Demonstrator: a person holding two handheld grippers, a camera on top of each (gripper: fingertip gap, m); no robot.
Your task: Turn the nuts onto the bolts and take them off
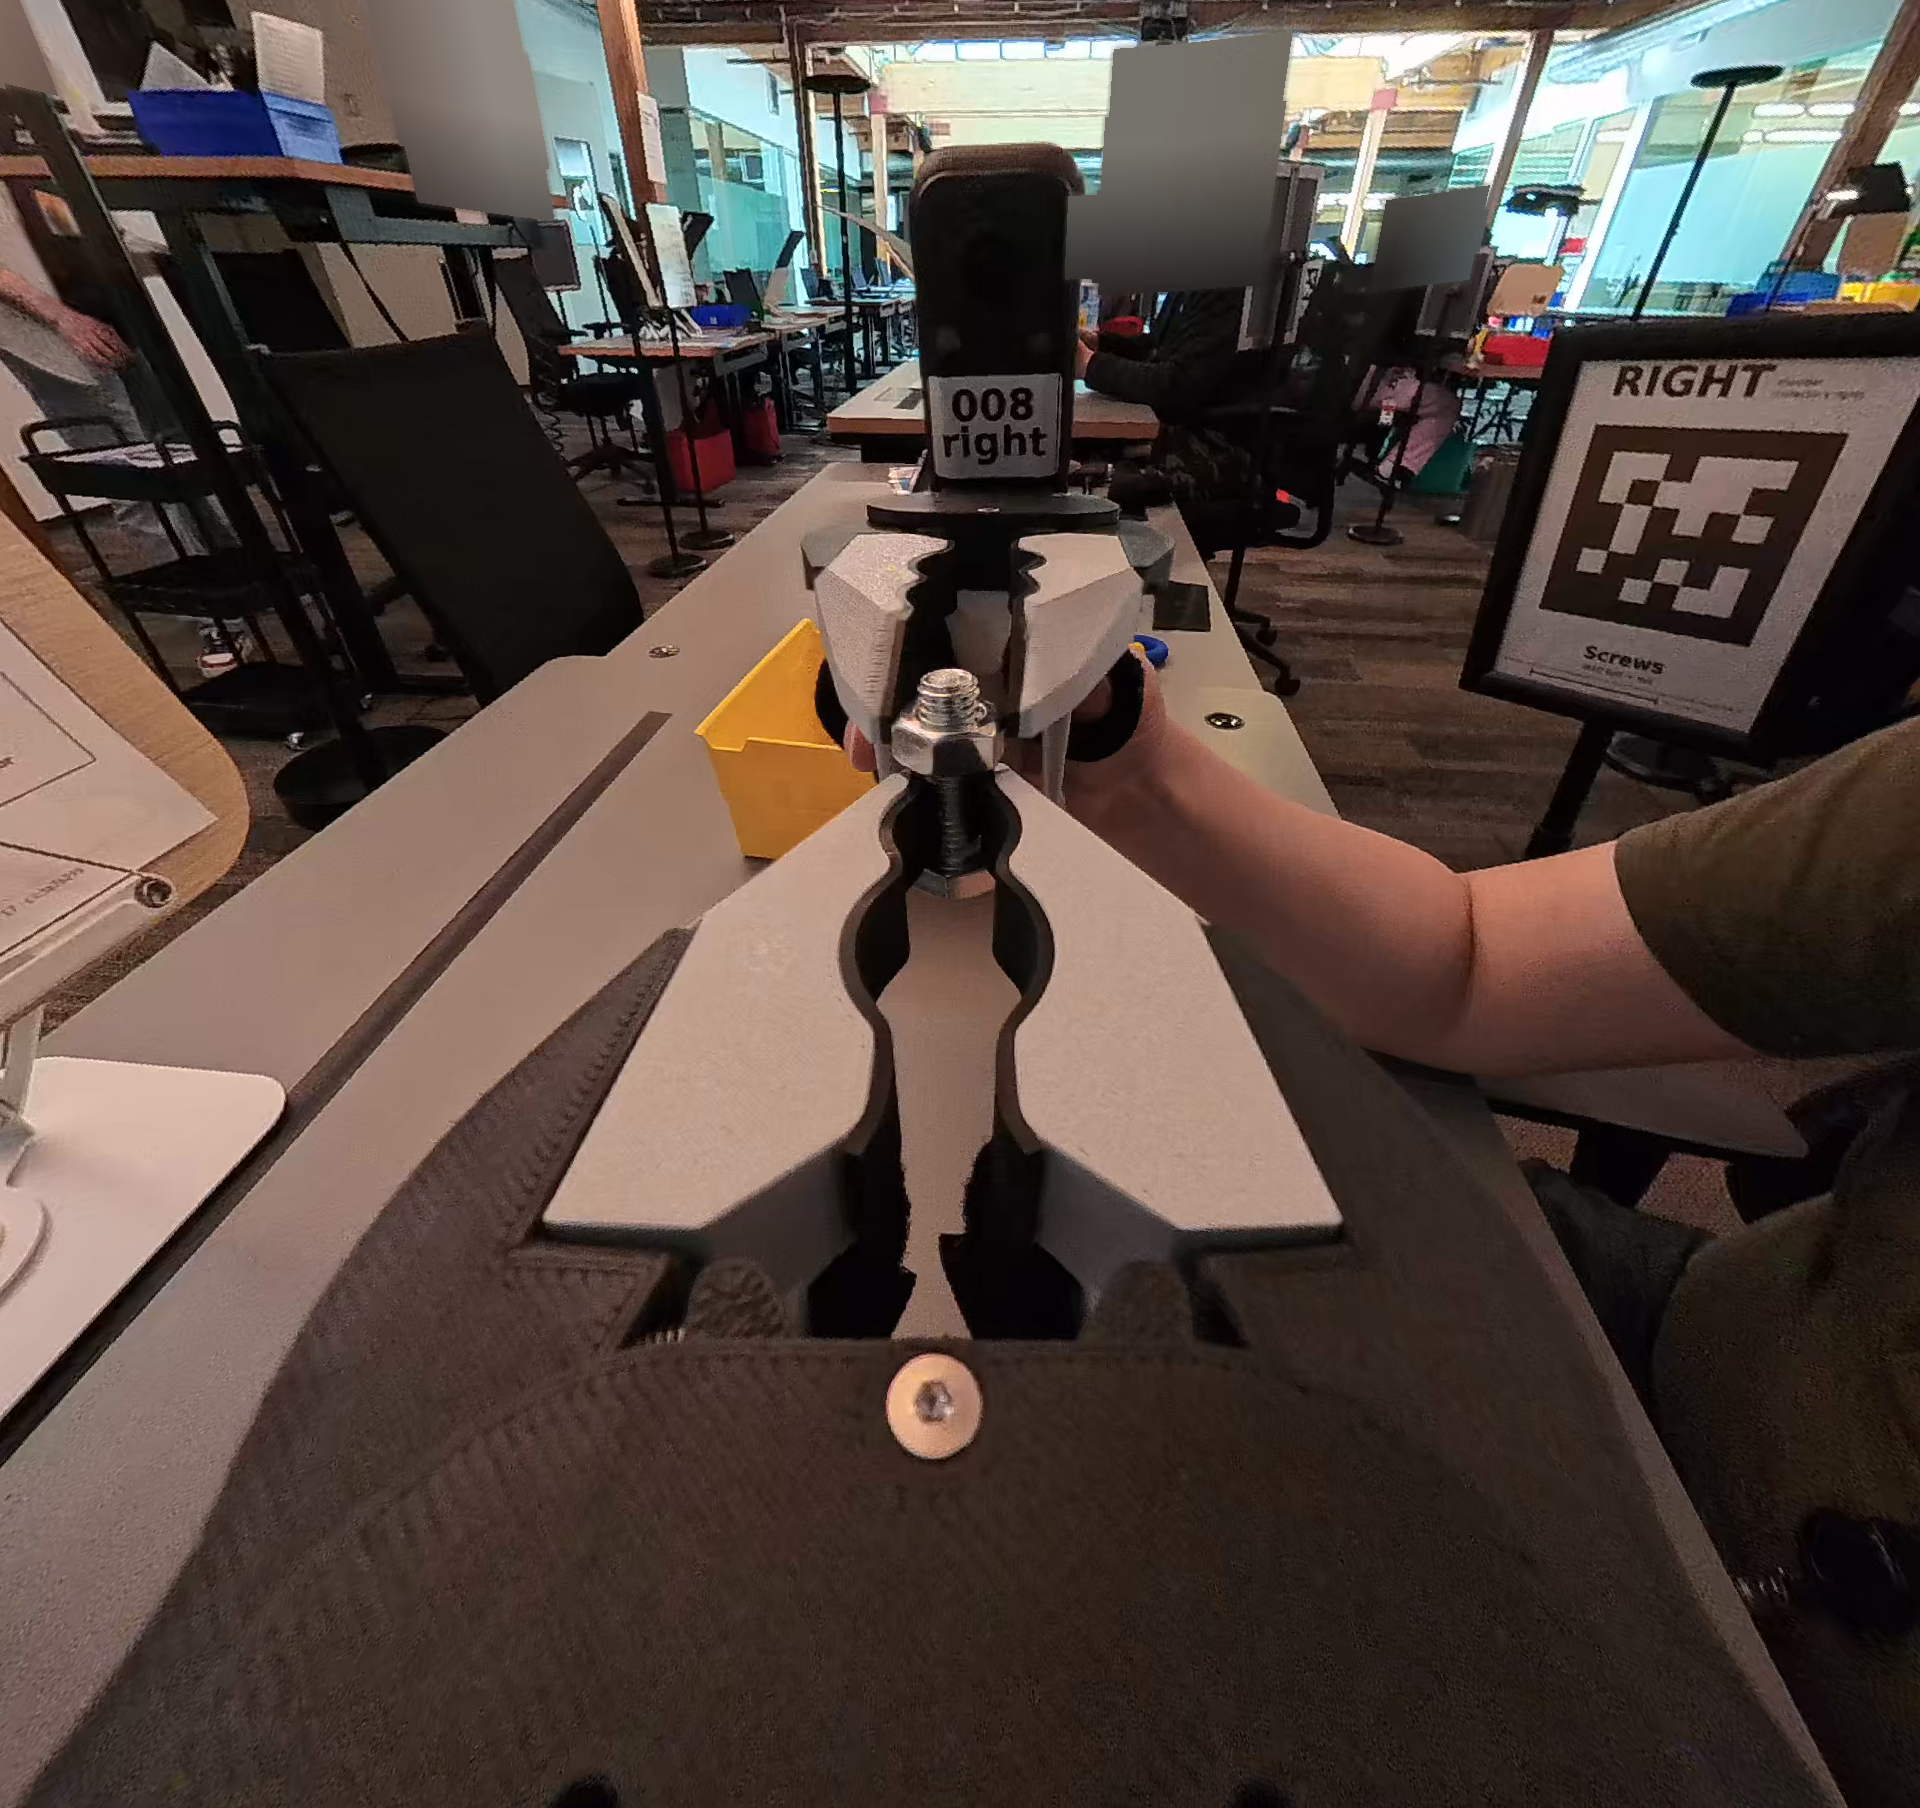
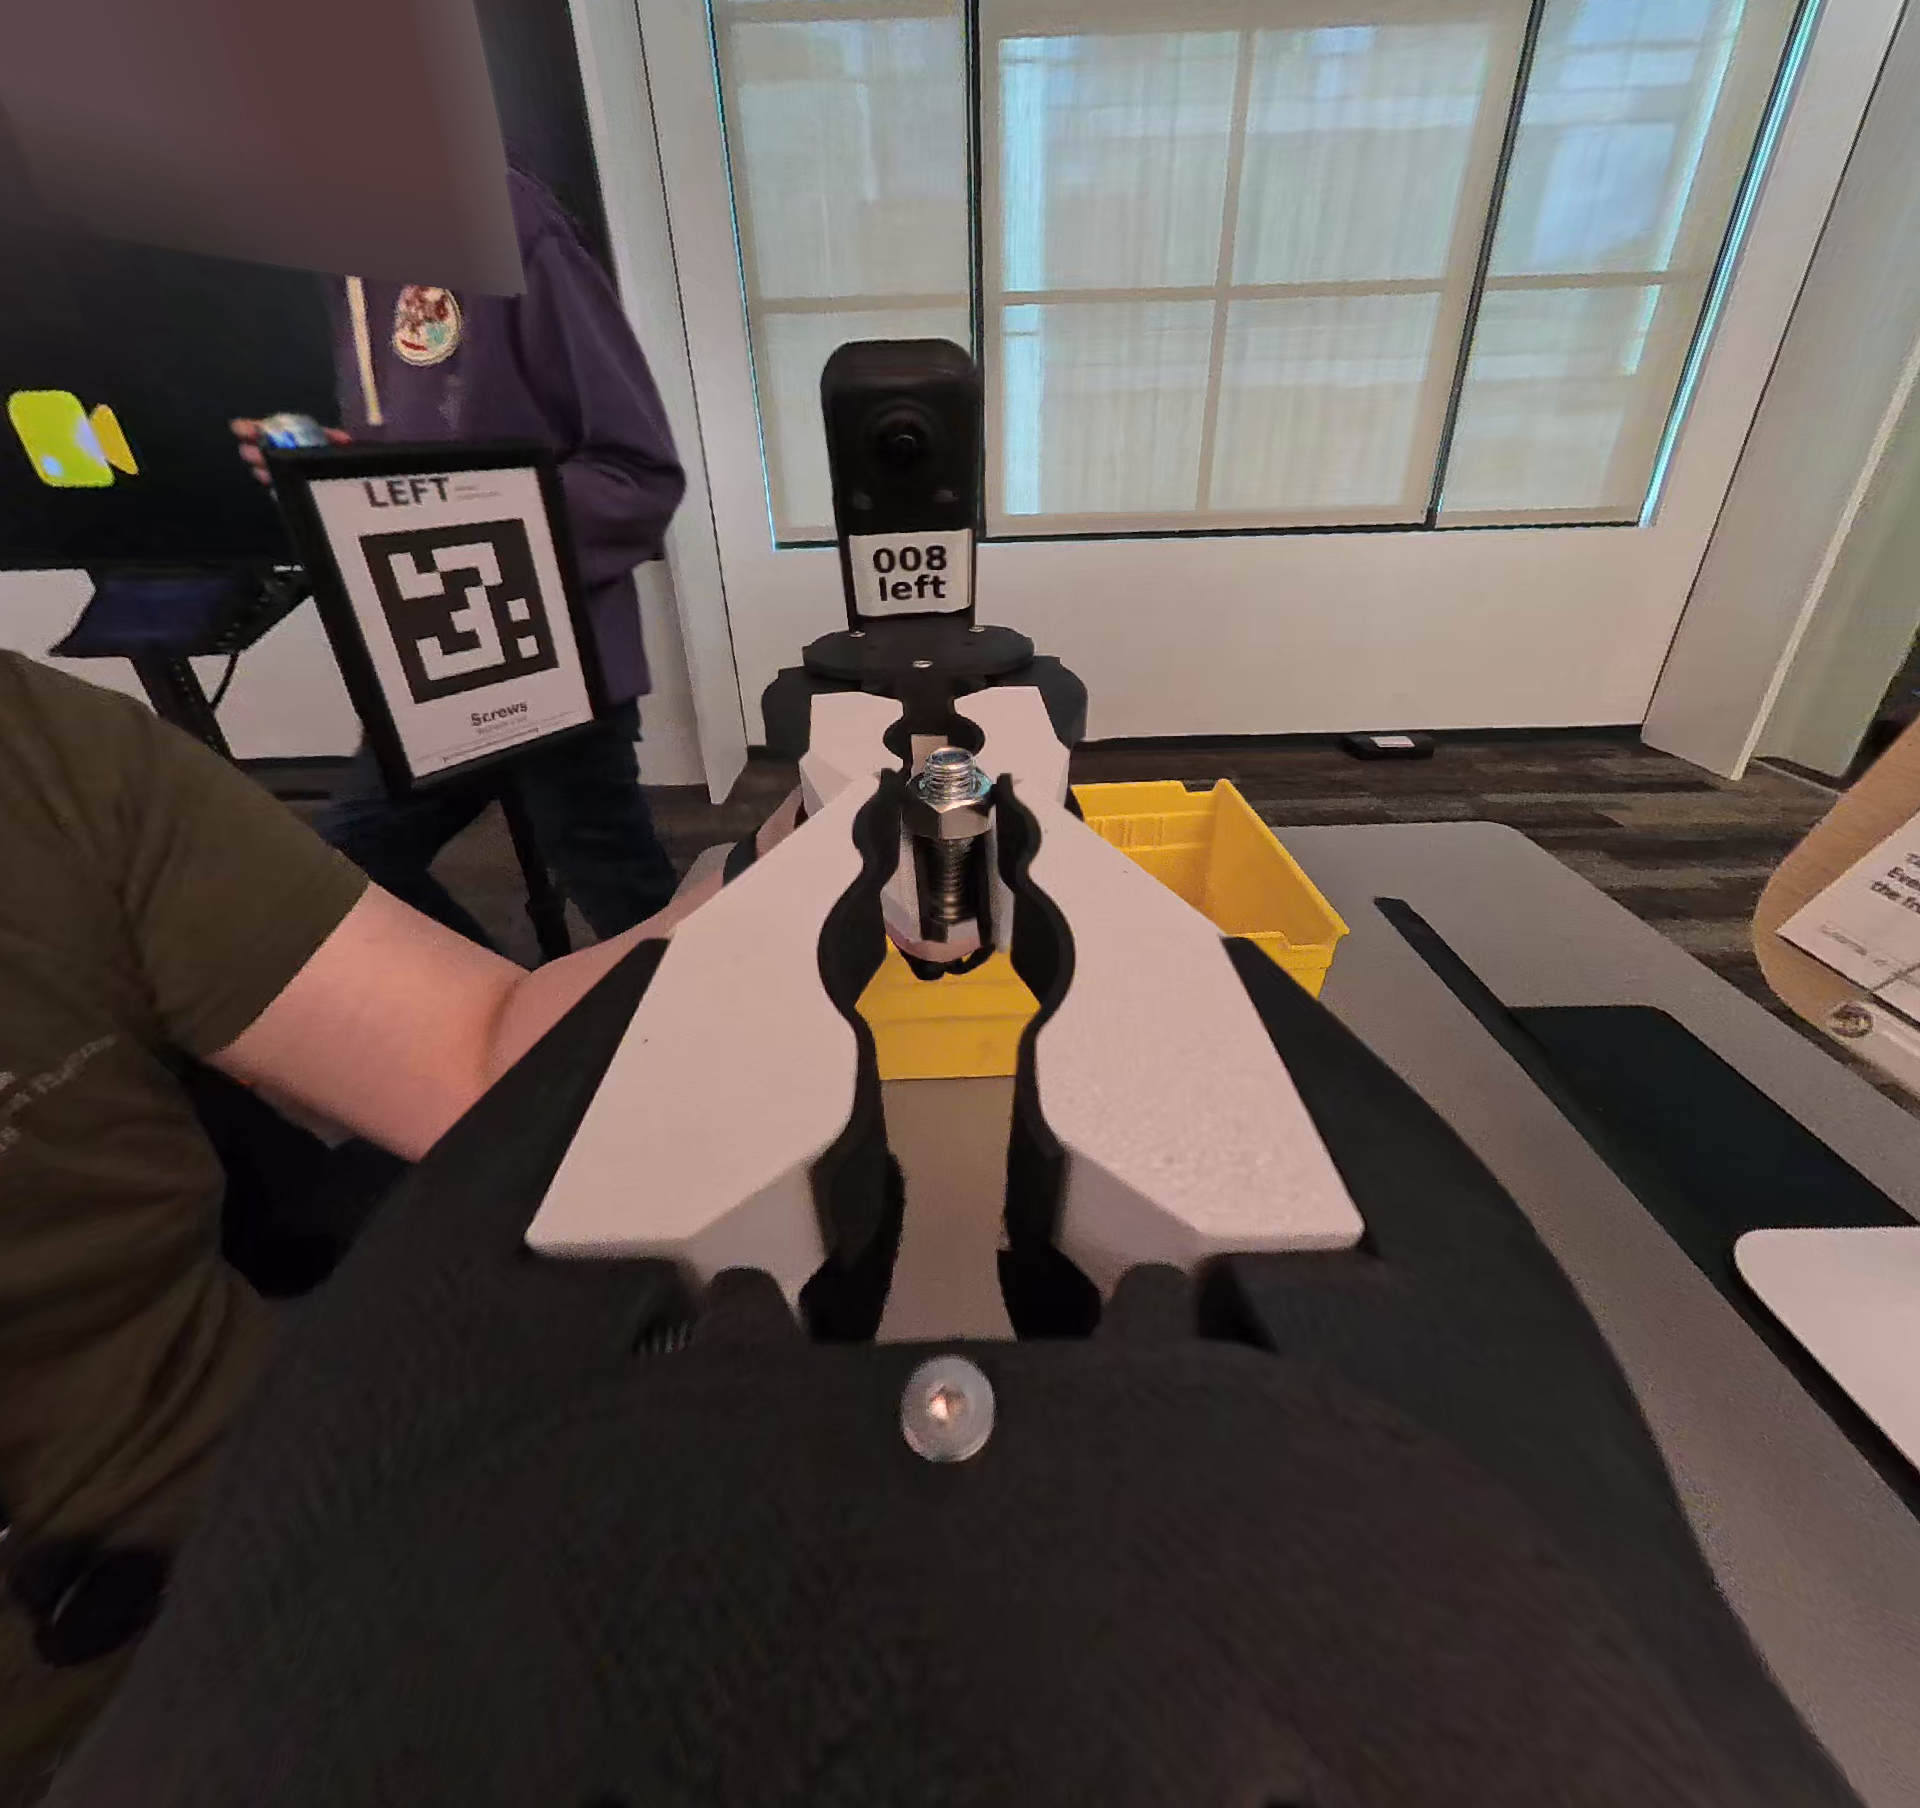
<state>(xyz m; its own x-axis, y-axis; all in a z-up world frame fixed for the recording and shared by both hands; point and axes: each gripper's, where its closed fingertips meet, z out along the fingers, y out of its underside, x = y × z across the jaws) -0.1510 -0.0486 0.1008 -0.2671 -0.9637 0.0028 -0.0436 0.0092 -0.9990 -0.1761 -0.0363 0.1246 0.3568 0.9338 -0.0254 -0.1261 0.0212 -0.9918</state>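
Observation:
A silver bolt (image 1: 951,828) stands upright in the air between my two grippers, which face each other over the grey table (image 1: 436,885). My left gripper (image 1: 948,808) is shut on the bolt's lower shank, just above its head. A silver hex nut (image 1: 943,745) sits on the thread near the bolt's top end. My right gripper (image 2: 943,797) is shut on this nut (image 2: 948,804), with the bolt's thread (image 2: 943,875) running down below it. The right gripper also shows in the left wrist view (image 1: 951,709), and the left gripper in the right wrist view (image 2: 945,891).
A yellow bin (image 1: 774,761) stands on the table under and behind the grippers; it also shows in the right wrist view (image 2: 1205,865). Framed marker signs stand on either side (image 1: 1683,532) (image 2: 457,605). A white stand base (image 1: 114,1176) is at one table end. A person in purple (image 2: 561,387) stands nearby. The tips of both grippers are at nearly the same place.

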